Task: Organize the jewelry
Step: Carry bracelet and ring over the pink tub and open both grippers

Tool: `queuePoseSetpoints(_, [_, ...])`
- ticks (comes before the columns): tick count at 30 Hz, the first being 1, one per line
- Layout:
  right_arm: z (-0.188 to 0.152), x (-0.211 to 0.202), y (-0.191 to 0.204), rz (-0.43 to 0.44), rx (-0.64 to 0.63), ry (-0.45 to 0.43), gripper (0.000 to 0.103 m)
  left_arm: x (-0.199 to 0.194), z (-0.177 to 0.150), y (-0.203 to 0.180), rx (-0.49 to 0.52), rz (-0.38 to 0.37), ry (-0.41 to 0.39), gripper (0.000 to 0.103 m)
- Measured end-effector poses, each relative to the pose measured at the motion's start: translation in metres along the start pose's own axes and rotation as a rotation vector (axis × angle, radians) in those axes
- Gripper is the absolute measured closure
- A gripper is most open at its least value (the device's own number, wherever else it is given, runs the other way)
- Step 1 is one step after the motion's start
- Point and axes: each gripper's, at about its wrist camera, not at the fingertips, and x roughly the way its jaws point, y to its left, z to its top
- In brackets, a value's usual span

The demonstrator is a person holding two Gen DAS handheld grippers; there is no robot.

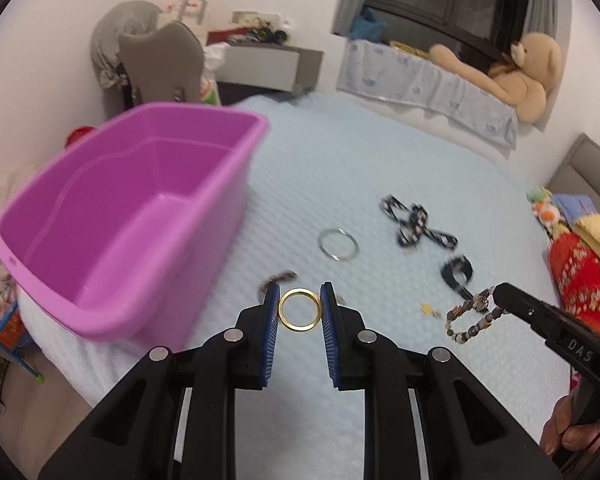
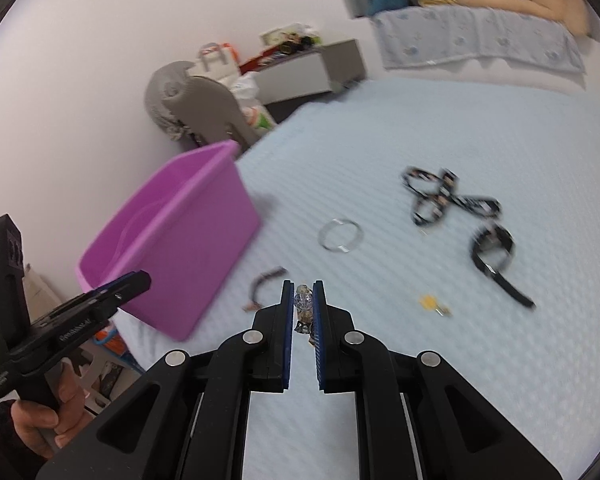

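Observation:
My left gripper (image 1: 300,294) is shut on a gold bangle (image 1: 300,329), held upright between its blue pads above the bed. My right gripper (image 2: 304,290) is shut on a beaded bracelet (image 2: 305,308); in the left wrist view the bracelet (image 1: 470,318) dangles from the right gripper (image 1: 498,292). A purple bin (image 1: 132,220) stands at the bed's left edge, with nothing visible inside. On the bed lie a silver bangle (image 1: 338,244), a thin brown bracelet (image 1: 278,278), looped black patterned bands (image 1: 416,224), a black strap (image 1: 458,274) and a small gold piece (image 1: 428,309).
The pale blue bedspread (image 2: 460,360) stretches ahead and to the right. A grey chair (image 1: 160,64) and a nightstand (image 1: 268,64) stand beyond the bin. A teddy bear (image 1: 528,76) lies on the window ledge. Red and yellow cloth (image 1: 580,276) is piled at the right edge.

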Motion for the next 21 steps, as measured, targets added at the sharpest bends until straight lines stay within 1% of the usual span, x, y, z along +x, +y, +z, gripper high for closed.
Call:
queuePoseSetpoints(4, [0.033, 0.009, 0.037, 0.062, -0.049, -0.025, 0.094, -0.011, 0.021, 0.023, -0.017, 0.024, -0.028, 0.082])
queuePoseSetpoints(11, [0.085, 0.039, 0.110, 0.179, -0.133, -0.056, 0.094, -0.026, 0.063, 0.076, -0.049, 0.095, -0.073, 0.082])
queuePoseSetpoints(16, [0.117, 0.065, 0.159, 0.253, -0.186, -0.051, 0.094, -0.031, 0.092, 0.118, -0.098, 0.151, -0.104, 0.082])
queuePoseSetpoints(18, [0.127, 0.080, 0.178, 0.275, -0.206, -0.038, 0.094, -0.027, 0.100, 0.133, -0.120, 0.167, -0.099, 0.082])
queuePoseSetpoints(21, [0.136, 0.103, 0.197, 0.294, -0.222, -0.007, 0.094, -0.018, 0.104, 0.151, -0.141, 0.187, -0.082, 0.082])
